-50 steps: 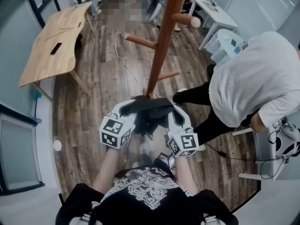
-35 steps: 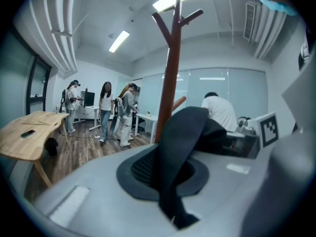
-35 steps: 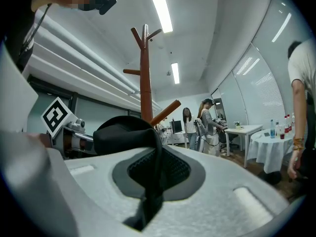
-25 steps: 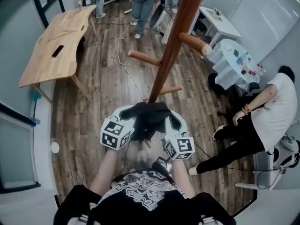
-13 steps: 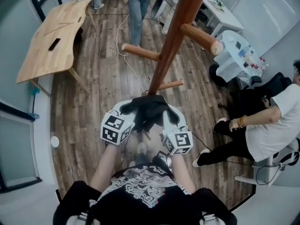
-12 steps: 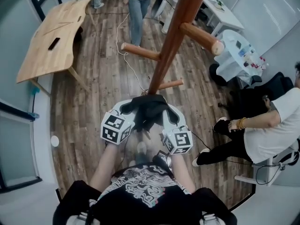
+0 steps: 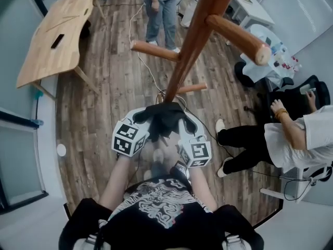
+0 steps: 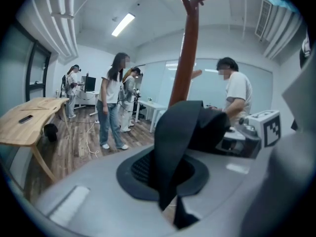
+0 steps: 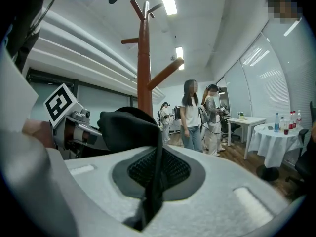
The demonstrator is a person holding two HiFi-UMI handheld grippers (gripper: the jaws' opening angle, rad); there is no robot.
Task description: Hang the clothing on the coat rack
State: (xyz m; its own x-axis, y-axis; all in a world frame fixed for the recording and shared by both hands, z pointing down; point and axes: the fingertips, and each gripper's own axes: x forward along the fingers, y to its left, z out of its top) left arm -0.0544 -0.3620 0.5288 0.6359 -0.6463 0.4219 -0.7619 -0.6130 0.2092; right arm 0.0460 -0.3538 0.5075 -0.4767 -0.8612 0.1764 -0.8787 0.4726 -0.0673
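Wood-plank floor point(image 7: 99, 103) spreads under and round the left tool point(image 7: 141, 117) and right tool point(image 7: 183, 120), which are held side by side close to the person's chest. The coat rack point(image 7: 192, 40), brown wood, stands straight ahead of both tools. Its pole rises past them w/ one thick peg point(image 7: 239, 35) reaching out above and right of the right tool and a thinner one out ahead-left of the left tool. In the left gripper view the pole point(image 8: 188, 58) goes up directly behind the cloth, and it does the same in the right gripper view point(image 9: 144, 68). A light wooden tabletop point(image 7: 52, 40) sits well off ahead-left of the left tool, w/ a dark phone-like slab point(image 7: 57, 40) on it. A seated person point(image 7: 291, 139) in white top and dark trousers is near the right tool's right side, legs stretched toward it. A standing person point(image 7: 164, 4) in jeans is beyond the rack, w/ others further back. A round table w/ white cloth point(image 9: 271, 142) carries bottles point(image 9: 289, 121), far right of the right tool. The black clothing point(image 7: 164, 120) is bunched btwn the two tools, spanning one to the other, in line w/ the pole's foot; can't tell if it touches. The left tool point(image 8: 170, 191) is clamped on a fold of it point(image 8: 182, 132). The right tool point(image 9: 148, 201) is likewise pinched on a fold point(image 9: 131, 127). A thin pale cable point(image 7: 143, 66) snakes over the floor ahead of the tools, left of the pole.
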